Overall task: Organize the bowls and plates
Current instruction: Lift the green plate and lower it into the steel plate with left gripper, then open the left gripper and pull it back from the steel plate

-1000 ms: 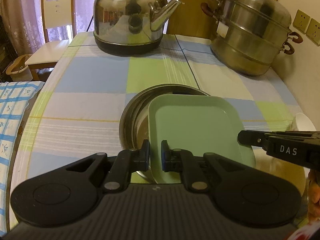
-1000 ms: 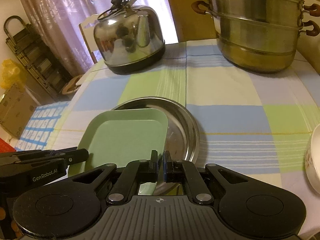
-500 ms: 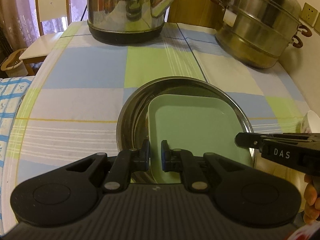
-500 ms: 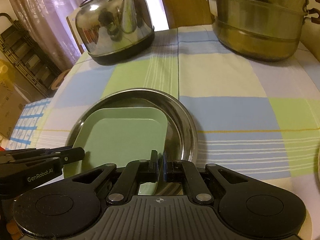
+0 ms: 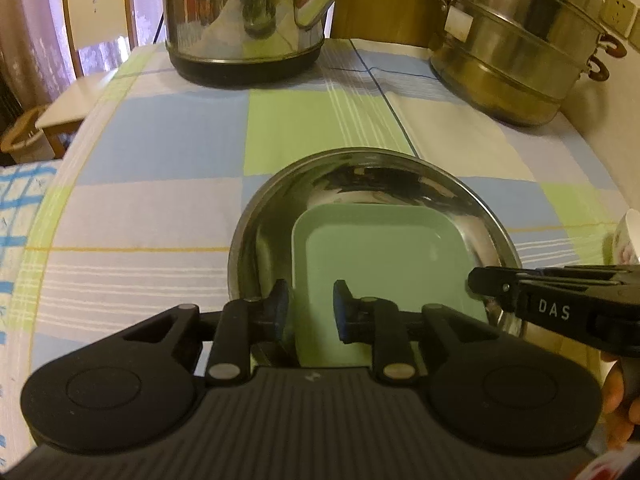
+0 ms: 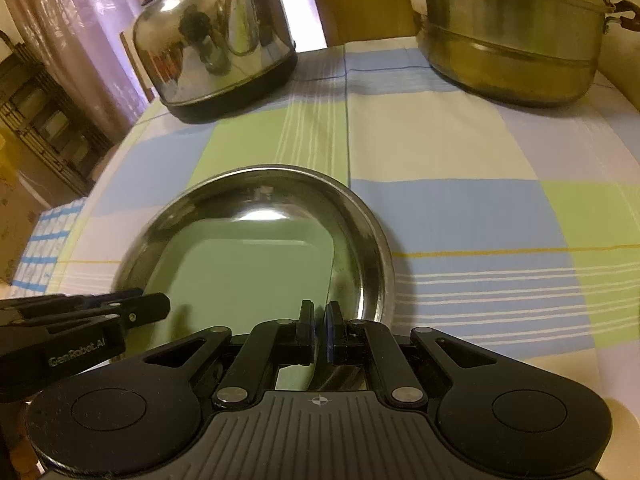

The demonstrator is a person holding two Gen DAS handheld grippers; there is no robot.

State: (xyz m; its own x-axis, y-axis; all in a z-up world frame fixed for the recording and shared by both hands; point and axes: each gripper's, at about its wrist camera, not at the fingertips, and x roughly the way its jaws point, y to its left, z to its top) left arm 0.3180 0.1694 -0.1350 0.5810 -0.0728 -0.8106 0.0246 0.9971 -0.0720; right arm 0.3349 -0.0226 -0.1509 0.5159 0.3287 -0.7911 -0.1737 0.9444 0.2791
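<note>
The left tongs (image 5: 307, 306) have just been opening: the near left edge of the green square plate (image 5: 384, 256) stands between the pads, but the pads (image 5: 280, 304) no longer press on it, so this side is released. The right tongs (image 6: 319, 334) are clenched on the plate's near right edge, which shows as a thin line between the 2 pads.

The green square plate lies inside the round steel dish (image 5: 400, 176), its far corners against the dish's mirrored wall, and the dish sits on the checked cloth of the worktop (image 5: 160, 136).

Judged from this, the step in hand is the setting-down of the plate into the dish: the nesting looks done, and only the letting-go is half finished. The next move calls for the right tongs to release as well, then for both to draw back toward the near edge without catching the plate's rim and dragging it out of the dish. After that, the patterned bowl (image 5: 624, 240) at the right edge of the left wrist view looks like the next piece to gather.

Count: 1 green plate, 1 steel dish, 1 patterned bowl only partly in view, 1 steel kettle (image 5: 244, 20) and 1 tiered steel steamer pot (image 5: 520, 48) at the far side of the worktop, 1 chair (image 5: 96, 28) beyond it.
</note>
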